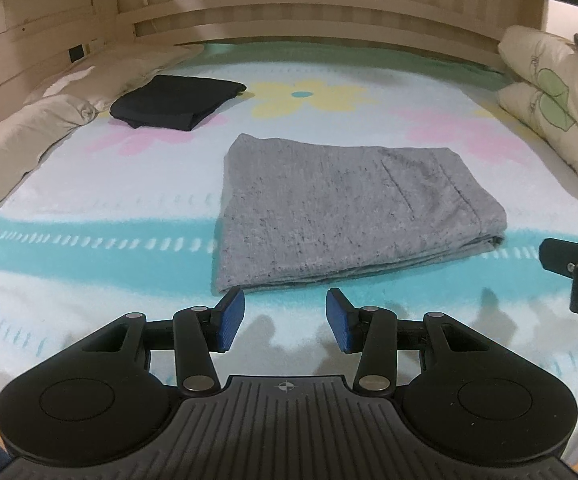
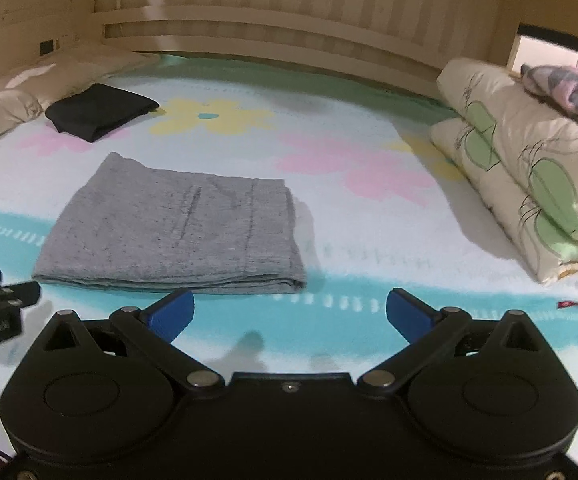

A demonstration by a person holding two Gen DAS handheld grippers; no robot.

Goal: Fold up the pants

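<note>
Far left, a beige pillow (image 1: 29,128) lies along the edge of the bed, and just beside it sits a folded black garment (image 1: 177,100) on the floral bedsheet (image 1: 89,208). Moving in, the left gripper (image 1: 285,320) hovers low over the sheet, its blue pads (image 1: 231,320) parted by a moderate gap and nothing between them; the left pad sits just short of the near edge of the grey pants (image 1: 341,208). Those pants lie folded into a neat flat rectangle in the middle of the bed, layered edges showing along the near right corner, a pocket seam visible on top. In the right wrist view the grey pants (image 2: 177,232) lie ahead and to the left of the right gripper (image 2: 289,316), whose fingers are spread wide and empty, above the turquoise band of the sheet. Over on the right, a rolled cream quilt (image 2: 529,184) with green leaf print is stacked against the bed's edge, a crumpled patterned cloth (image 2: 569,92) on top of it.
</note>
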